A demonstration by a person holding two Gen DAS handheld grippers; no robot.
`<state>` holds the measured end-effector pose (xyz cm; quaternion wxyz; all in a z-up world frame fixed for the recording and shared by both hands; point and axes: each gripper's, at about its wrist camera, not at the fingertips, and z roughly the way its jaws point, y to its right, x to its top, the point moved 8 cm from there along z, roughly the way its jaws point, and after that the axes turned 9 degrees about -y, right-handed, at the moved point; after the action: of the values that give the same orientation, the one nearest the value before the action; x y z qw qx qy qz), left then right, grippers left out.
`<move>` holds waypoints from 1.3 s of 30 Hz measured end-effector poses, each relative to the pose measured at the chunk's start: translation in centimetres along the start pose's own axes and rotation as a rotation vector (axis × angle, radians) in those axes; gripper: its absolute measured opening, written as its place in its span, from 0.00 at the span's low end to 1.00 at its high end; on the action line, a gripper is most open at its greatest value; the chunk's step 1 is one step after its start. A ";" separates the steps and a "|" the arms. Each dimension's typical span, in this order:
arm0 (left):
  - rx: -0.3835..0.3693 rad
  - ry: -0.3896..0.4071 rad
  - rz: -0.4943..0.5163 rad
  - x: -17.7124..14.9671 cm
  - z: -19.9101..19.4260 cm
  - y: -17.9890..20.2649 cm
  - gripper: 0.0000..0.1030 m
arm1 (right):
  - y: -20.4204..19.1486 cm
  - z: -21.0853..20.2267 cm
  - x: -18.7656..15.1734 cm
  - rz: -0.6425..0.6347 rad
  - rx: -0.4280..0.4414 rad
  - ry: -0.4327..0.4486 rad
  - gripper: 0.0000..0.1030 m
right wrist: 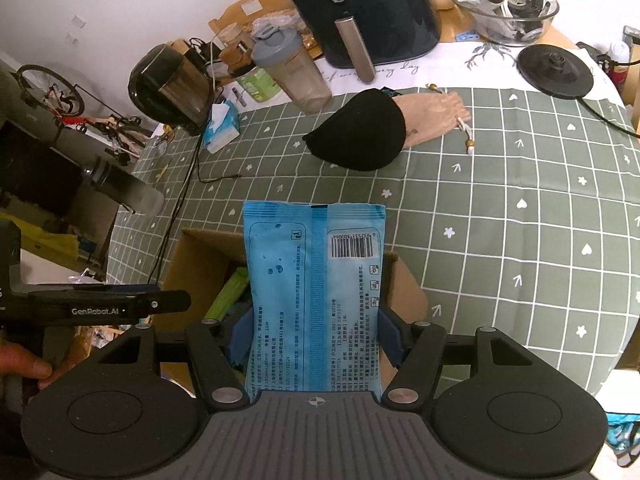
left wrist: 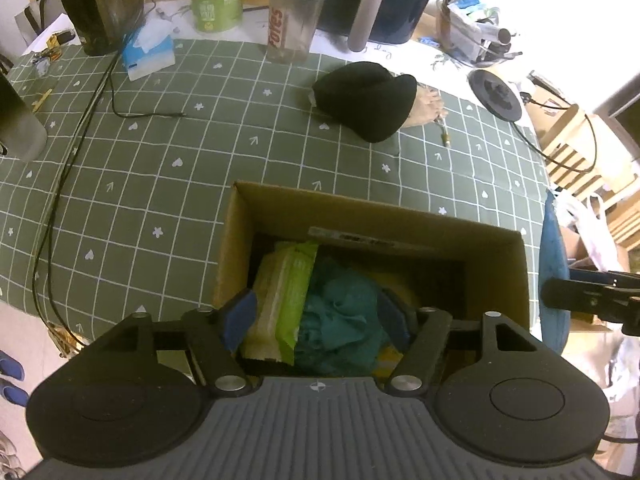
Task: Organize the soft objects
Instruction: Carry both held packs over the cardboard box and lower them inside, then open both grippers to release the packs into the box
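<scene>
Right tongs (right wrist: 314, 334): clenched on a flat blue wipes packet (right wrist: 314, 280), glossy plastic film, crimped top edge, barcode and fine print facing the camera; blue pads (right wrist: 240, 334) pressed against both long edges. Packet held upright above the open cardboard box (right wrist: 176, 264).

Left tongs (left wrist: 320, 320): spread wide, gripping nothing, blue-padded fingers (left wrist: 240, 316) poised over the same cardboard box (left wrist: 496, 272). Inside: crumpled teal cloth (left wrist: 340, 320), soft and creased; beside it, on its left, a lime-green and pale yellow wipes pack (left wrist: 284, 300), shiny wrapper, lying lengthwise. Something yellow under the cloth, not identifiable.

Box: plain corrugated brown, rectangular, flaps up, set on the bench (left wrist: 160, 160) near its front edge. Bench covering: matte green cloth, white grid lines, small hearts, stars and arrows.

Further out, well apart from the box: black knit beanie (left wrist: 366, 98), rounded dome shape, touching a tan drawstring pouch (right wrist: 432, 116) with beaded cord.

Along the far edge: clear shaker bottle (left wrist: 294, 16) with grey lid, blue tissue pack (left wrist: 148, 50), dark air fryer (right wrist: 360, 8), smooth casing, metal handle.
</scene>
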<state>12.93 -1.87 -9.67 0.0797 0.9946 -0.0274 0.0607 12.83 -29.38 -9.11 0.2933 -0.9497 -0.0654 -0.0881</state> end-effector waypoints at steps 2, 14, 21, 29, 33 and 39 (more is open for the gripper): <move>0.006 0.006 0.000 -0.2 -0.1 0.1 0.64 | -0.2 -0.1 -0.2 -0.004 0.005 0.001 0.65; 0.013 0.046 -0.022 -0.9 -1.1 -0.1 0.64 | -1.8 -0.3 0.0 0.048 0.139 -0.008 0.71; 0.017 0.060 -0.046 -1.1 -1.4 -0.7 0.64 | -1.7 1.1 -0.7 0.040 0.123 -0.037 0.86; 0.018 0.067 -0.043 -1.1 -1.4 -0.5 0.64 | -1.2 0.4 -0.9 -0.056 0.031 0.011 0.94; 0.018 0.078 -0.032 -1.1 -1.5 -0.3 0.64 | -0.4 0.2 -1.1 -0.053 0.011 0.012 0.95; 0.013 0.112 -0.020 -0.9 -2.1 0.2 0.64 | 0.7 -0.4 -1.2 -0.058 -0.034 0.032 0.95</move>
<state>11.82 -1.70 -7.64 0.0754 0.9904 -0.0123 0.1155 11.76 -30.31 -9.41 0.2754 -0.9507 -0.0867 -0.1130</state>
